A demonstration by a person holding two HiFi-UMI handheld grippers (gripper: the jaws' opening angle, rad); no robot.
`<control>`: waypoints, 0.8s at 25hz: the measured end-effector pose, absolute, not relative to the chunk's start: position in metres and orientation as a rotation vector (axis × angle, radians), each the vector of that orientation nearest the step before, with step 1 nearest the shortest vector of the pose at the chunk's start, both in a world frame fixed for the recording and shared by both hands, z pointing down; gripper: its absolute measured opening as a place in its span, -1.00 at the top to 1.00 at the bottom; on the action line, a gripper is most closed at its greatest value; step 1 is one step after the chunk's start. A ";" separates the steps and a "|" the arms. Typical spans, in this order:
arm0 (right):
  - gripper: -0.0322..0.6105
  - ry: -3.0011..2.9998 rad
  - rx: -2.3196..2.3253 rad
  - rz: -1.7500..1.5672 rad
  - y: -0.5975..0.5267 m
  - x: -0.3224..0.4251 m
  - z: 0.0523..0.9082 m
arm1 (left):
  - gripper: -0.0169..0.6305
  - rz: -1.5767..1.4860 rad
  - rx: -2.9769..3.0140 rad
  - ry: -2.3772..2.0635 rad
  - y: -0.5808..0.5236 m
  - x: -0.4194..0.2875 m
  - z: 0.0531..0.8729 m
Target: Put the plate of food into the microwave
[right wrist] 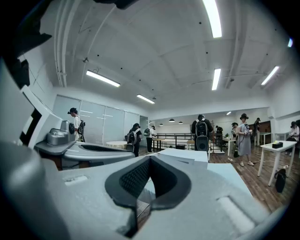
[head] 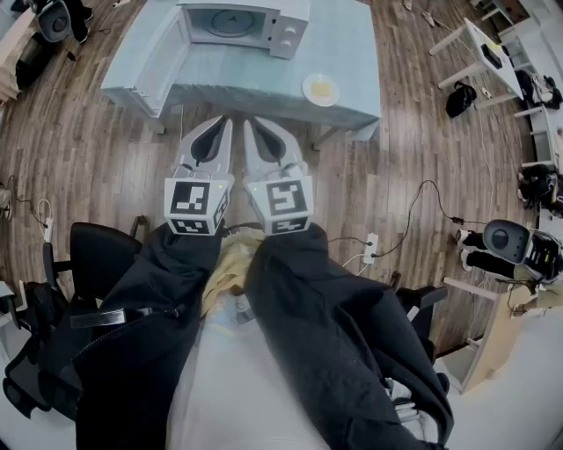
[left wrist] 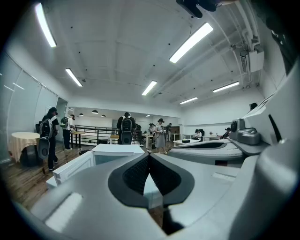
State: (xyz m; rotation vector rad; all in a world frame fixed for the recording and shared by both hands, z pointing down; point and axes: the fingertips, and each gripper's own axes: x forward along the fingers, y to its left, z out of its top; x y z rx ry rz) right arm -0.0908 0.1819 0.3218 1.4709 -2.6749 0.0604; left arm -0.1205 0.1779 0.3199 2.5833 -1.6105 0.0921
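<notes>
Dark sleeves point(head: 308, 299) hide both hands; the left claw point(head: 227, 123) and right claw point(head: 249, 125), side by side, are each pinched closed on nothing. Beyond them the plate of food point(head: 321, 89) sits at the near edge of the desk point(head: 264, 83), in front and right of the microwave point(head: 242, 22), which is cut off at the top.

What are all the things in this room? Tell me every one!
microwave: one, white, door open, far side of the table
plate of food: one, pale with yellow food, on the table, right of the microwave
table: one, light blue cloth, ahead of the grippers
power strip: one, white, wooden floor at right
bag: one, black, floor at far right
chair: one, black, at left
people: several, standing far off
sleeves: two, dark
left gripper: grey, shut, empty
right gripper: grey, shut, empty, beside the left
</notes>
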 end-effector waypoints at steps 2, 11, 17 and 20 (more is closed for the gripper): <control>0.91 -2.674 1.470 0.068 0.180 -0.088 0.324 | 0.96 0.098 2.579 -1.607 0.176 -0.118 0.322; 0.91 -2.683 1.455 0.105 0.175 -0.082 0.329 | 0.96 0.114 2.563 -1.615 0.169 -0.112 0.327; 0.91 -2.690 1.434 0.133 0.176 -0.076 0.337 | 0.96 0.139 2.548 -1.614 0.170 -0.103 0.335; 0.91 -2.692 1.429 0.142 0.178 -0.070 0.342 | 0.96 0.148 2.545 -1.612 0.173 -0.097 0.339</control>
